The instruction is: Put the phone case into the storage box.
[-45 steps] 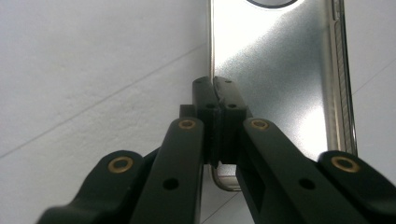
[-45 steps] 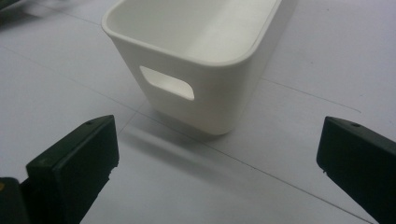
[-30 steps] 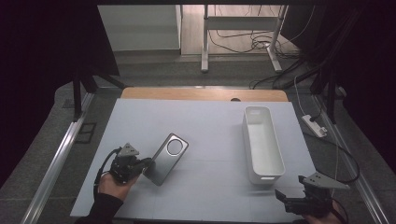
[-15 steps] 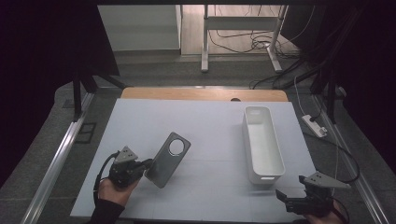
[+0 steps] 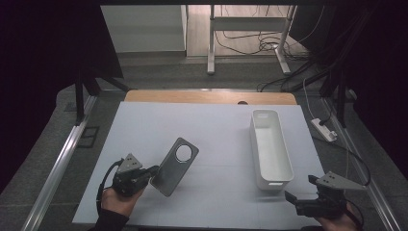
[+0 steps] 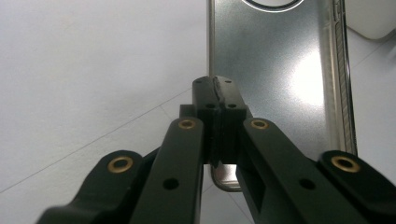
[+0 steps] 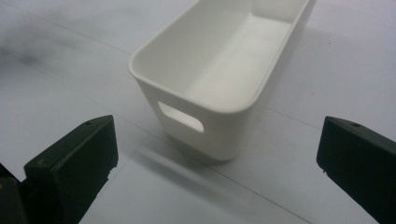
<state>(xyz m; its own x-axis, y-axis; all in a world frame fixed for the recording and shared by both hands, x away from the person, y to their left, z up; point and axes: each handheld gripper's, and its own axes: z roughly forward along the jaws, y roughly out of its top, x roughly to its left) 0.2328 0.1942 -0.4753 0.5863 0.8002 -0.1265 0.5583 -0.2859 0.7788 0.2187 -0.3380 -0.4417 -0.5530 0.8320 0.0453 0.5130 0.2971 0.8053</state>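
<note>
A grey phone case with a round camera hole lies slanted at the front left of the white table. My left gripper is shut on its near end, with the jaws pressed together over the case's edge. The rest of the case stretches away from the jaws. My right gripper rests at the front right corner, open, with nothing between its jaws. Just beyond that gripper stands a long white bin, empty. In the right gripper view, the bin's short end with its handle slot faces the wide-open right gripper.
A wooden strip runs along the table's far edge. On the floor to the right lies a power strip with cables. A metal rail flanks the table's left side.
</note>
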